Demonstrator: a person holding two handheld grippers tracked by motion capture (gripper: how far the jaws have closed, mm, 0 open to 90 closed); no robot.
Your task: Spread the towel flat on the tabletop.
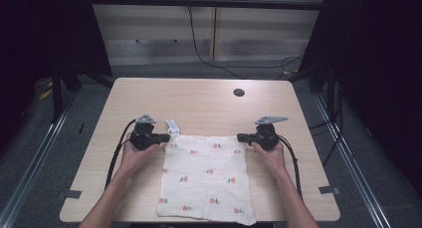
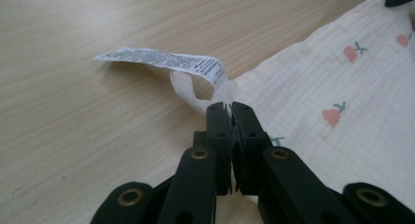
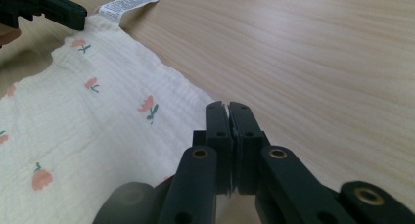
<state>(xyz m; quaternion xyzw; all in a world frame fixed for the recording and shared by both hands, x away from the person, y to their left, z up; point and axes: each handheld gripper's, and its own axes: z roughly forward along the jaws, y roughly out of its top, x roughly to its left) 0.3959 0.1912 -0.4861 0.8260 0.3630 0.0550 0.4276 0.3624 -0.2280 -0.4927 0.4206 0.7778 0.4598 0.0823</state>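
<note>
Grippers [image 1: 168, 137] clamped on cloth [image 1: 206, 180] corners

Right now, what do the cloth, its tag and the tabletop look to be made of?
The cloth: soft crinkled woven fabric, probably cotton gauze, matte cream with small red flower prints.
The tag: thin white printed label, likely satin or nylon, slightly glossy, on a woven tape loop.
The tabletop: light wood-grain surface, possibly laminate, smooth with a low sheen.
</note>
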